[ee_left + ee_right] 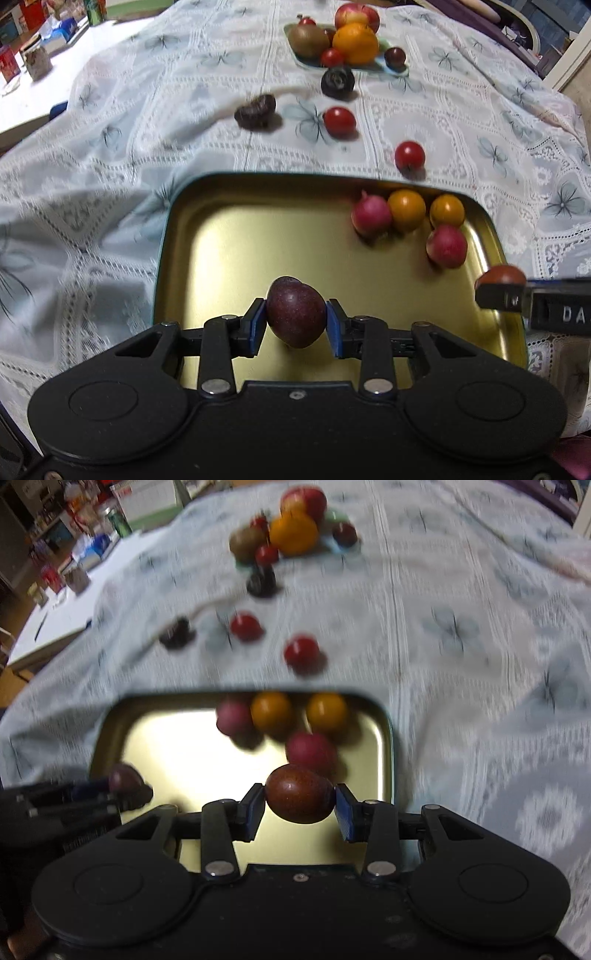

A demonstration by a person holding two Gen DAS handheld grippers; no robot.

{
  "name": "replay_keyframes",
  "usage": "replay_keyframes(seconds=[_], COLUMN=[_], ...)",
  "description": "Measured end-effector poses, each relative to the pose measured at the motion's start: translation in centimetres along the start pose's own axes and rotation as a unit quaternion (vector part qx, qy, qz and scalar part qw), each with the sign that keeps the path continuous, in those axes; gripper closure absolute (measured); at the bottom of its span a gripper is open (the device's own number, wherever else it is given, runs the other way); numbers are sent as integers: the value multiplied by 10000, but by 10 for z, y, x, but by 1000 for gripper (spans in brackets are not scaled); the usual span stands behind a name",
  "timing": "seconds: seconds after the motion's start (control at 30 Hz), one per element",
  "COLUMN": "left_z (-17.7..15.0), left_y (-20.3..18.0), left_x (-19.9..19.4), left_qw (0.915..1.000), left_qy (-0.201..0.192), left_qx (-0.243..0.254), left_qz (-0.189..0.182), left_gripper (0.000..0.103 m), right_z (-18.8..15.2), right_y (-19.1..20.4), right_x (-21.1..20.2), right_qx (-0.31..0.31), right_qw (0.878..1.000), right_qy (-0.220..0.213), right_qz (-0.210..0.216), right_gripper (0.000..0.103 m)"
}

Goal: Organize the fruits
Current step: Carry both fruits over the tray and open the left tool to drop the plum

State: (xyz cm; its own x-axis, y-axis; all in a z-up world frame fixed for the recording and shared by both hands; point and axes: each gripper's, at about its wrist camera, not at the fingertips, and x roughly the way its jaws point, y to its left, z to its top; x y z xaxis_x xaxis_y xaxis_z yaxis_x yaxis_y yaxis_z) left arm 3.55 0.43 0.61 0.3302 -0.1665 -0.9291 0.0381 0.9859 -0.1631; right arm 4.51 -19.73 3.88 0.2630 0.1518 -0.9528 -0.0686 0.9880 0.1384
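My left gripper (pixel 296 321) is shut on a dark purple plum (pixel 295 312) and holds it over the near part of the gold tin tray (pixel 221 240). My right gripper (pixel 300 805) is shut on a brown-red plum (pixel 299 793) over the tray's near right part (pixel 155 738). In the left wrist view the right gripper (pixel 498 291) enters from the right edge with its fruit. In the right wrist view the left gripper (pixel 125 786) shows at the left with its plum. Two orange tomatoes (pixel 406 208) and two pink-red fruits (pixel 371 216) lie in the tray's far right corner.
Red cherry tomatoes (pixel 409 155) (pixel 339 120) and dark fruits (pixel 255 110) (pixel 337 82) lie loose on the lace tablecloth beyond the tray. A far plate (pixel 391 70) holds an orange, kiwi, apple and small tomatoes. Boxes and jars stand at the far left (pixel 37 62).
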Motion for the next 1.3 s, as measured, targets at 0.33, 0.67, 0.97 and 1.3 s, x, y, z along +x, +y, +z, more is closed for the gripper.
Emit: replay_keyframes(seconds=[0.33,0.67,0.97,1.3], left_z=[-12,-6,-5,-6], left_y=[-4,-5,-8,-7], left_x=[3,5,-2,4], left_qw=[9995,9985,9979,9989], left_qy=[-118,-242,-399,-243], left_qx=[32,27,131,78], left_qz=[279,492,497,395], left_gripper=[60,60,60,59], right_z=[-26,-29,-30,-31], right_y=[6,12,15,19], right_x=[20,34,32,23], right_qx=[12,-71,-200,-323], right_qw=[9992,9982,9984,9990], right_qy=[397,585,506,244], right_qz=[56,-76,-137,-198], right_gripper=[62,62,61,58])
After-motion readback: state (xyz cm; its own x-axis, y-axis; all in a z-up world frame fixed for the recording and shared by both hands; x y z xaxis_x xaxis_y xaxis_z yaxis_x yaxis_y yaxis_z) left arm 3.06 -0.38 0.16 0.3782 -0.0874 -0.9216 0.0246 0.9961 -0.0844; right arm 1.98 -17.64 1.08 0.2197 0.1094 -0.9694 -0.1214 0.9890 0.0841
